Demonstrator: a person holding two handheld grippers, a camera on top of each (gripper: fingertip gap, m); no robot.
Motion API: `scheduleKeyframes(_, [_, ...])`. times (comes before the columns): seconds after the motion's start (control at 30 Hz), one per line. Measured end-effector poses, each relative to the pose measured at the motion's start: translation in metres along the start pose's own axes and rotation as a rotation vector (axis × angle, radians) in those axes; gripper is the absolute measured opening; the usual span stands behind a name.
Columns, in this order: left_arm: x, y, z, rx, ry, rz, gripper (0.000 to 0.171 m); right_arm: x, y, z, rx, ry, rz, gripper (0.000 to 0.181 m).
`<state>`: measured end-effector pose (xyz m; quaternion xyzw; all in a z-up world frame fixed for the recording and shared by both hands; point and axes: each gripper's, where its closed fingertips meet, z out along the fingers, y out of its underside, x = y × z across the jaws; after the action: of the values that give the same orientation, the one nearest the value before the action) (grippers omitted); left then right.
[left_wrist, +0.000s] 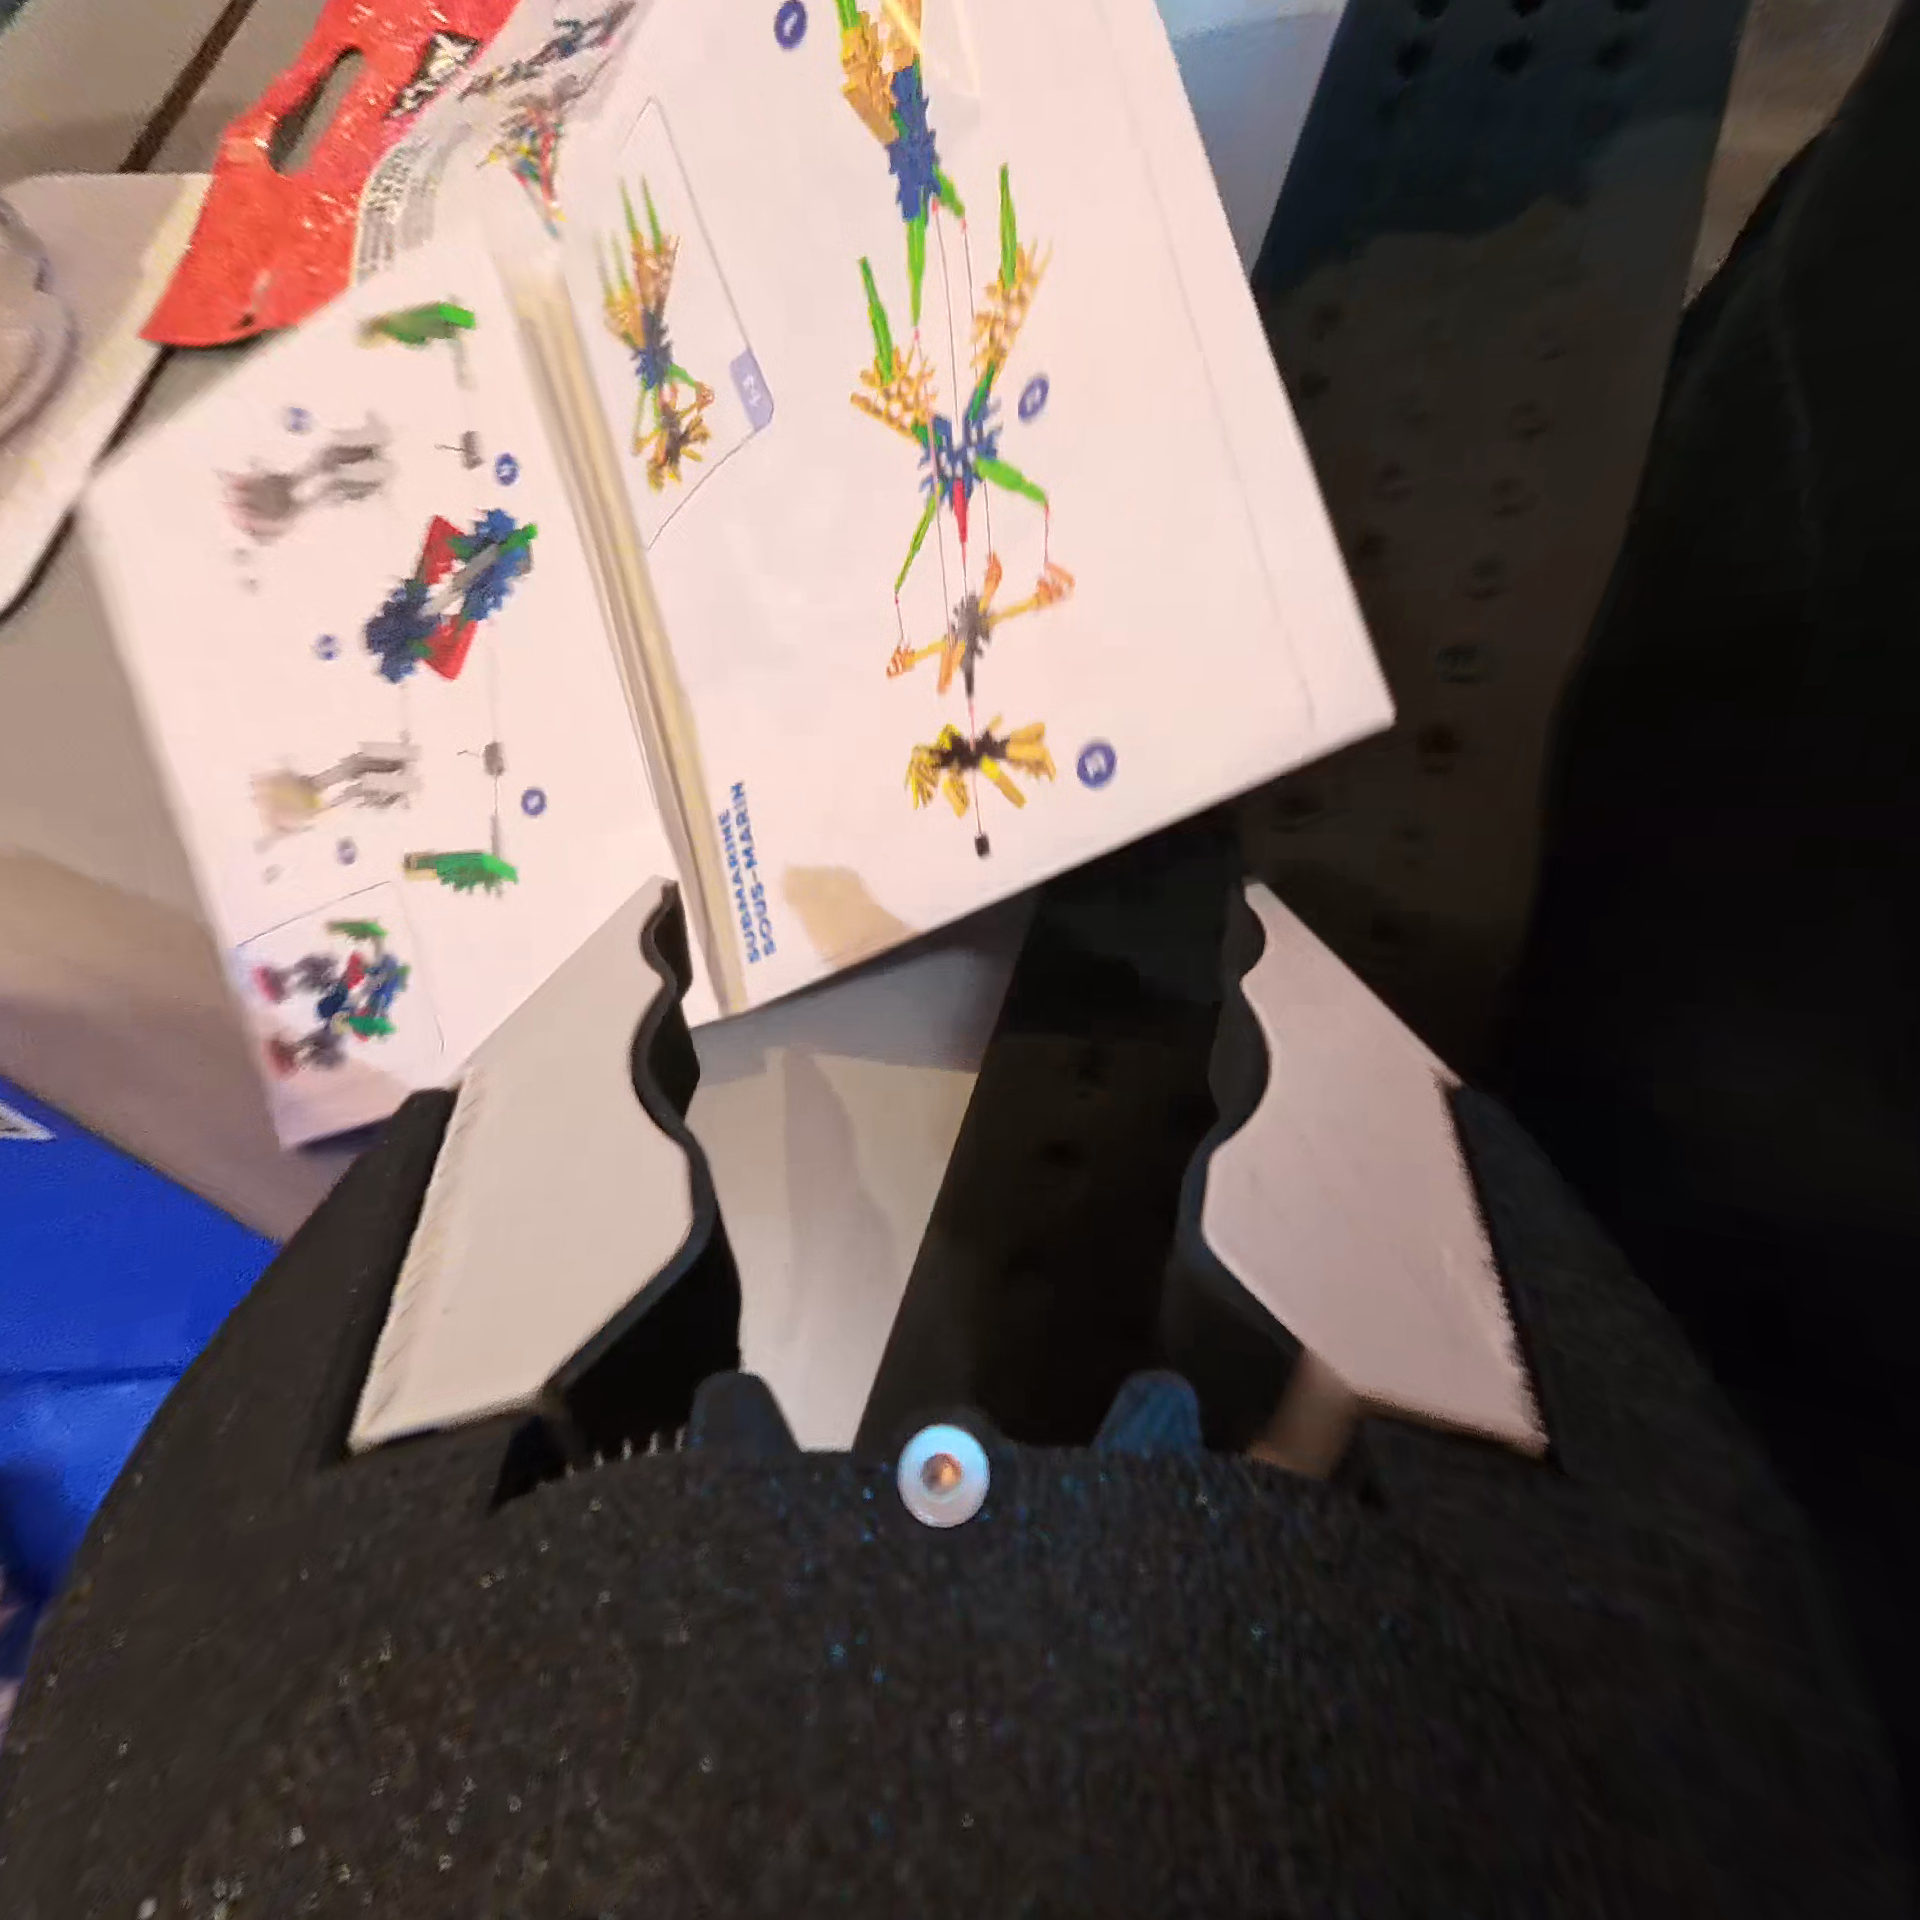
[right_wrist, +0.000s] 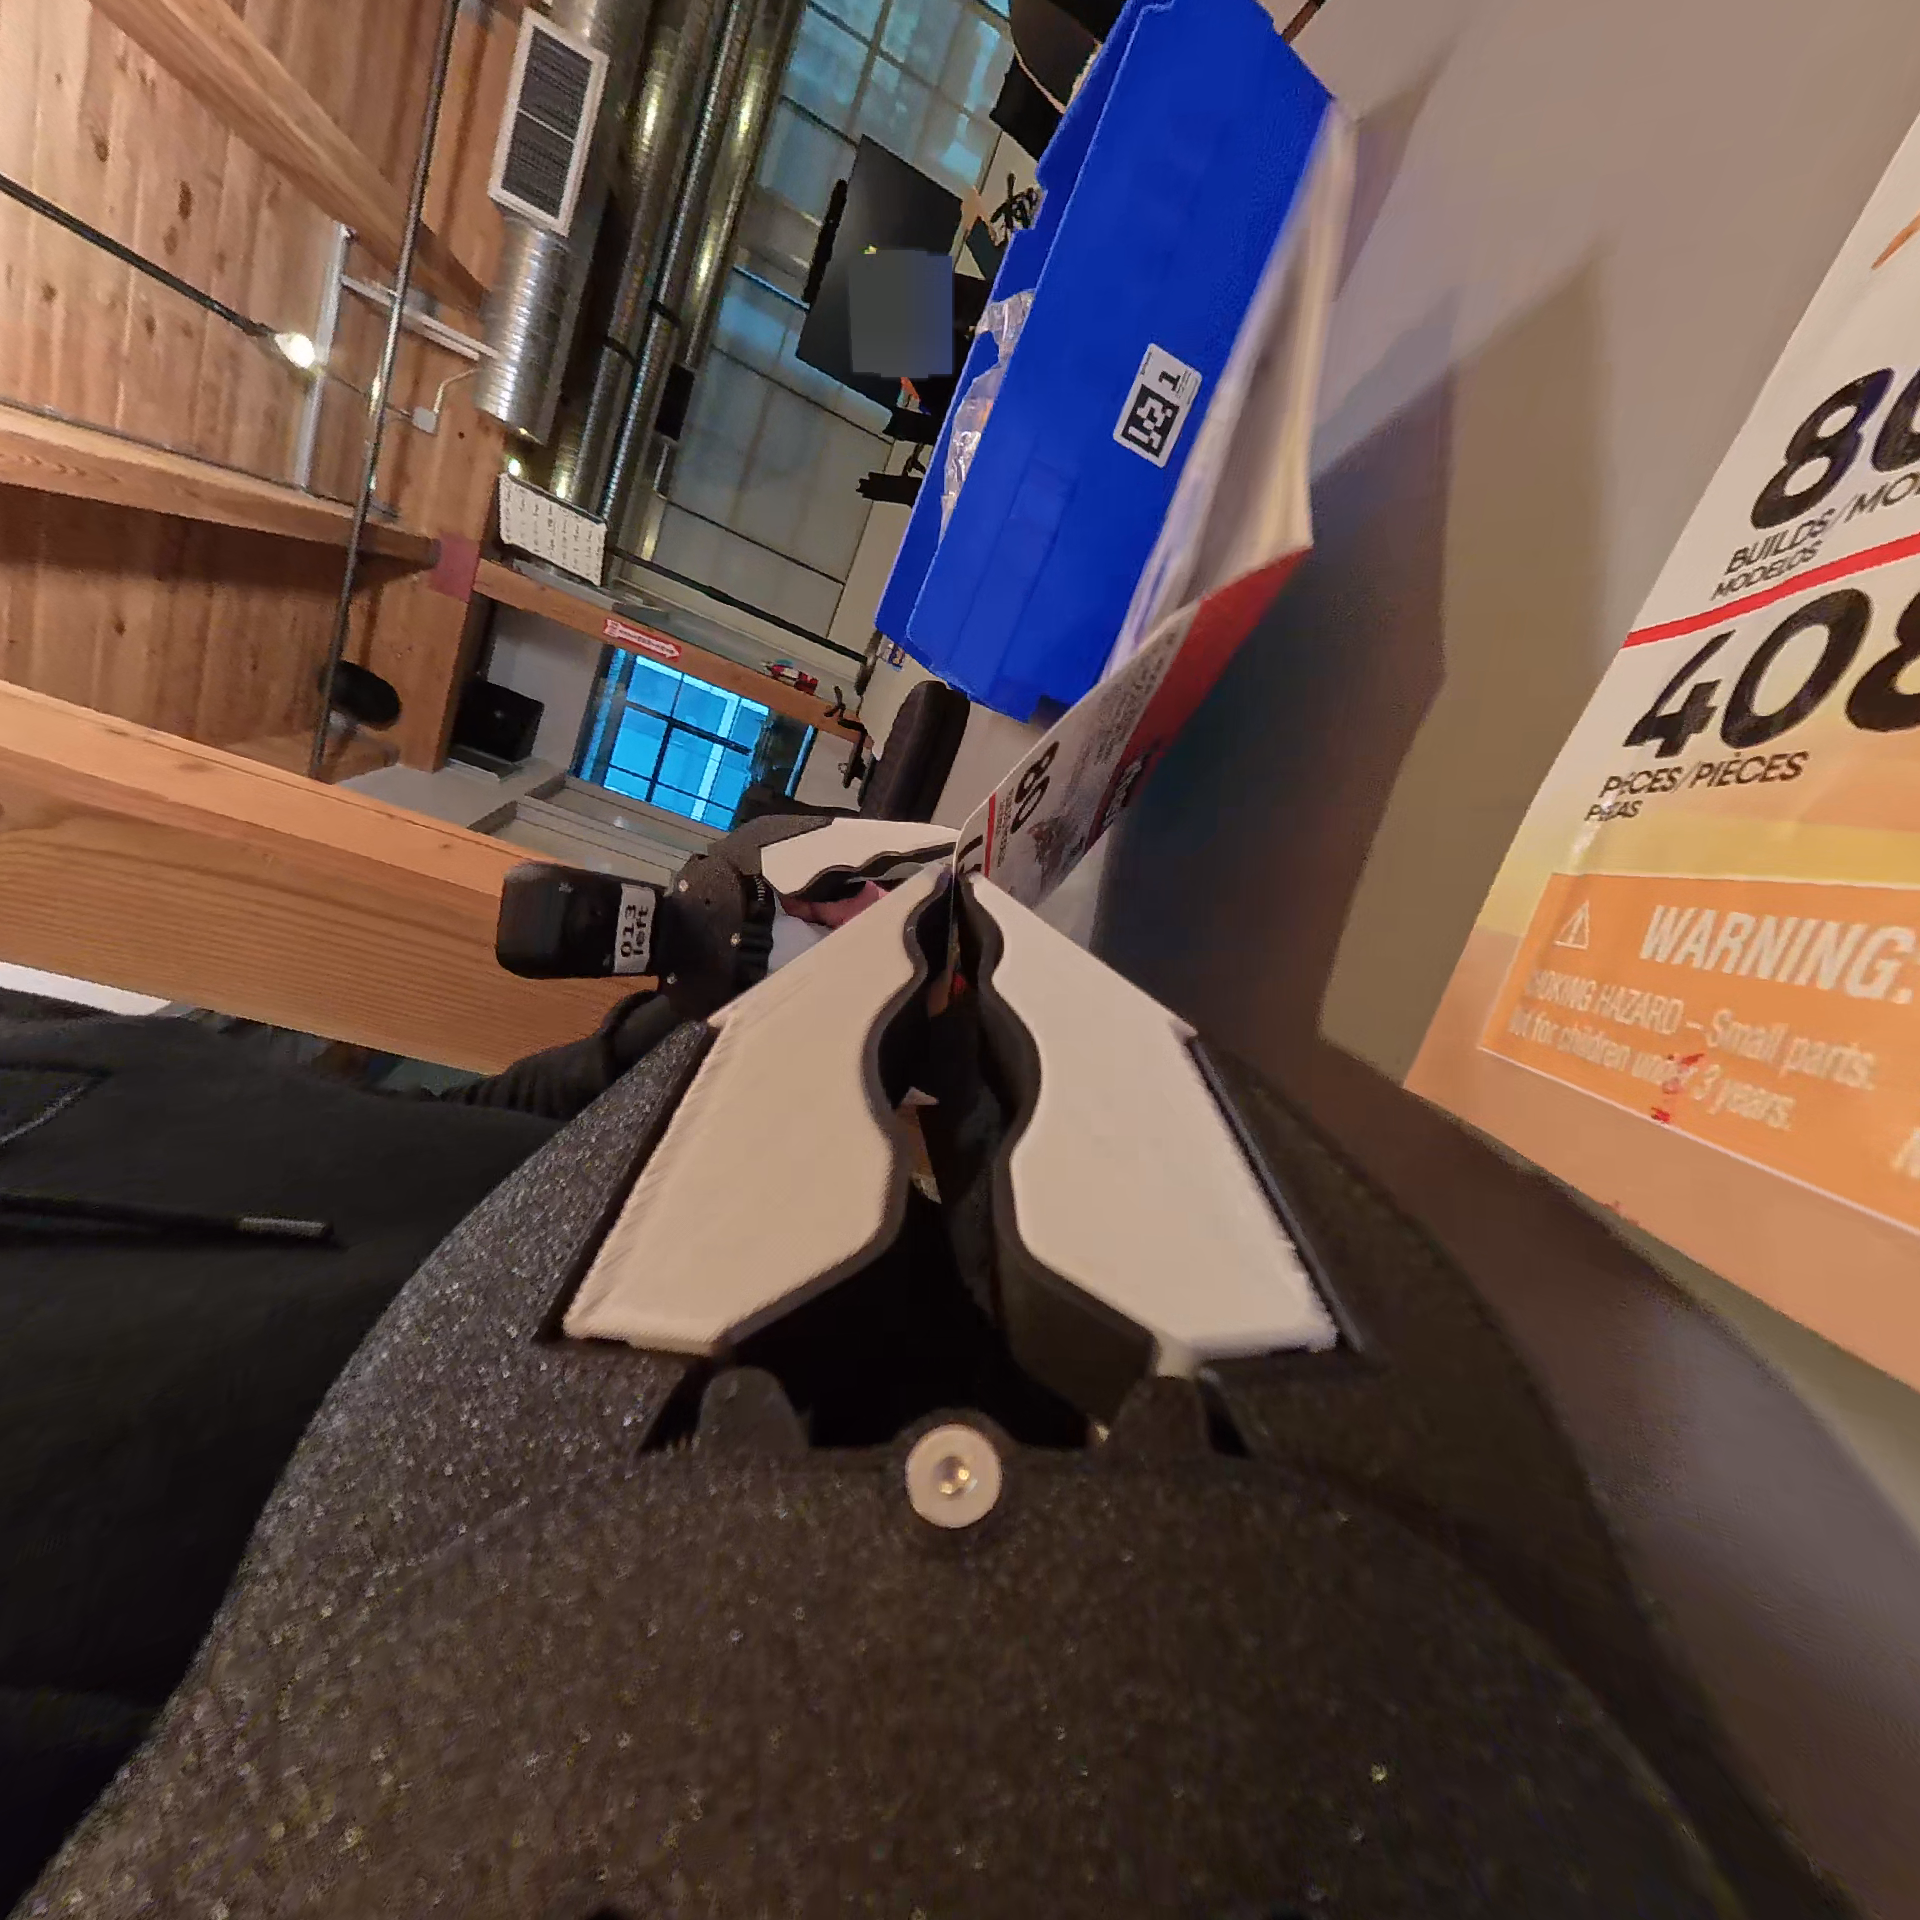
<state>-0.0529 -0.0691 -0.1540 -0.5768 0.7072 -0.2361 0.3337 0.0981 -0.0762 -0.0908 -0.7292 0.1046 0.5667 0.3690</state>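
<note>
Left tool (left_wrist: 961, 914) wide, just short of open booklet (left_wrist: 831, 468); right tool (right_wrist: 951, 883) pinching booklet edge (right_wrist: 1101, 769).

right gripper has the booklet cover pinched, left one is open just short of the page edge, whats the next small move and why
Probably ease the left gripper forward and shut it on the near edge of the open booklet. Its jaws stand wide with that edge just ahead of them, while the right gripper alone pinches the cover.

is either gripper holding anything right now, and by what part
The right gripper is shut on the corner of an instruction booklet. The left gripper is open at the booklet's near edge and holds nothing.
</note>
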Motion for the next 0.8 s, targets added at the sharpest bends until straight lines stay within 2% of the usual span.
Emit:
scheduleKeyframes(0.07, [-0.005,0.002,-0.002,-0.012,-0.042,0.031,0.097,-0.003,-0.002,0.0,0.009,-0.009,0.011,0.0])
scheduleKeyframes(0.13, [-0.003,-0.007,-0.001,0.026,-0.046,0.036,0.089,-0.006,-0.003,0.002,0.013,-0.023,0.029,0.0])
scheduleKeyframes(0.2, [-0.005,-0.018,0.004,0.06,-0.054,-0.008,0.061,-0.008,-0.001,0.005,0.005,-0.023,0.033,0.0])
scheduleKeyframes(0.27, [-0.008,-0.023,0.008,0.078,-0.052,-0.041,0.02,-0.009,0.0,0.007,-0.003,-0.019,0.026,0.0])
scheduleKeyframes(0.3, [-0.01,-0.029,0.007,0.114,-0.051,-0.058,0.006,-0.01,0.0,0.007,-0.005,-0.017,0.013,0.002])
scheduleKeyframes(0.33, [-0.011,-0.033,0.006,0.132,-0.031,-0.098,0.0,-0.011,-0.002,0.007,0.003,-0.016,0.001,0.005])
scheduleKeyframes(0.43, [-0.009,-0.04,0.004,0.173,0.095,-0.272,0.0,-0.012,-0.005,0.001,-0.007,0.022,-0.076,0.037])
scheduleKeyframes(0.5, [-0.006,-0.046,0.001,0.205,0.227,-0.441,0.0,-0.014,-0.011,-0.005,0.008,0.04,-0.128,0.056])
scheduleKeyframes(0.57, [-0.017,-0.052,-0.004,0.268,0.278,-0.616,0.0,-0.018,-0.017,-0.012,0.029,0.048,-0.191,0.081])
scheduleKeyframes(0.63, [-0.019,-0.056,-0.007,0.305,0.419,-0.795,0.0,-0.017,-0.02,-0.017,0.021,0.068,-0.24,0.086])
scheduleKeyframes(0.7, [-0.039,-0.051,-0.003,0.331,0.384,-0.916,0.0,-0.01,-0.019,-0.017,-0.026,0.144,-0.35,0.084])
scheduleKeyframes(0.8, [-0.043,-0.036,0.013,0.222,0.427,-1.029,0.0,-0.006,-0.006,-0.004,-0.155,0.213,-0.508,0.051])
